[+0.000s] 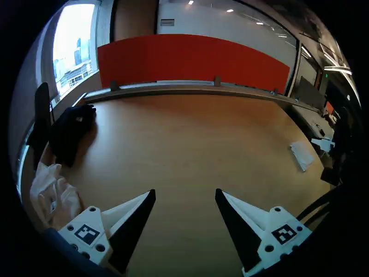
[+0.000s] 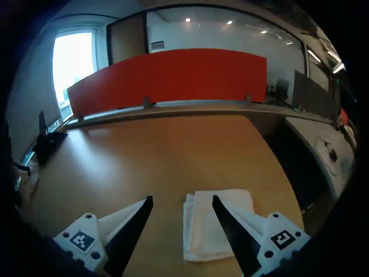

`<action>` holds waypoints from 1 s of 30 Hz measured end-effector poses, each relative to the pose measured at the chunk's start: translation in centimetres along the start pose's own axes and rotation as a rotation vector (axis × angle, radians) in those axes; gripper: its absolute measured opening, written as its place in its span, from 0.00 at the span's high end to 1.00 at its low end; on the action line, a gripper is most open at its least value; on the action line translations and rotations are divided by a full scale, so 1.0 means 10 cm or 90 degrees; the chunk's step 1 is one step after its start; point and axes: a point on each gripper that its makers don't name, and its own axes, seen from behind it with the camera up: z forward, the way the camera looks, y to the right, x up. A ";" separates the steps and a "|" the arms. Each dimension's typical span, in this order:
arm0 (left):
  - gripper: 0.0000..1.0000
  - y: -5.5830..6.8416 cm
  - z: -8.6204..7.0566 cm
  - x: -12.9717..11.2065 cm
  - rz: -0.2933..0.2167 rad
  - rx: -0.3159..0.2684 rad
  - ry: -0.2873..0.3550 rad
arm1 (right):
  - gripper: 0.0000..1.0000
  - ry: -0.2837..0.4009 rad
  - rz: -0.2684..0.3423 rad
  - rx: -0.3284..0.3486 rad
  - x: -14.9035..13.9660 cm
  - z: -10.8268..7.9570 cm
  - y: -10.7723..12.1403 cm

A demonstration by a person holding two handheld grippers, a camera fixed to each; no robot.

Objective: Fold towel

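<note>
Hovering low over the wooden table (image 2: 138, 152), the right gripper (image 2: 181, 197) holds its jaws wide with nothing between them. The white towel (image 2: 203, 231) lies flat just below and ahead of it, already doubled into layers along its left edge, and its far right part is hidden behind the right-hand finger. Its long axis runs near to far, roughly in line with the fingers, so the stacked left edge falls inside the gap. The left gripper (image 1: 184, 190), also spread wide and empty, sees the same towel well off to its right, across bare tabletop. The right gripper is clearly nearer, so any further fold would likely begin there.
</note>
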 end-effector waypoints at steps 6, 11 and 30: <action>0.04 -0.02 0.02 0.03 -0.001 -0.002 0.004 | 0.00 0.026 -0.004 -0.010 0.08 0.00 0.00; 0.04 -0.03 0.04 0.07 -0.006 -0.003 0.013 | 0.00 0.066 -0.013 -0.026 0.29 -0.01 -0.01; 0.04 -0.10 0.06 0.34 -0.036 -0.003 0.081 | 0.00 0.285 -0.070 -0.082 1.37 -0.27 -0.24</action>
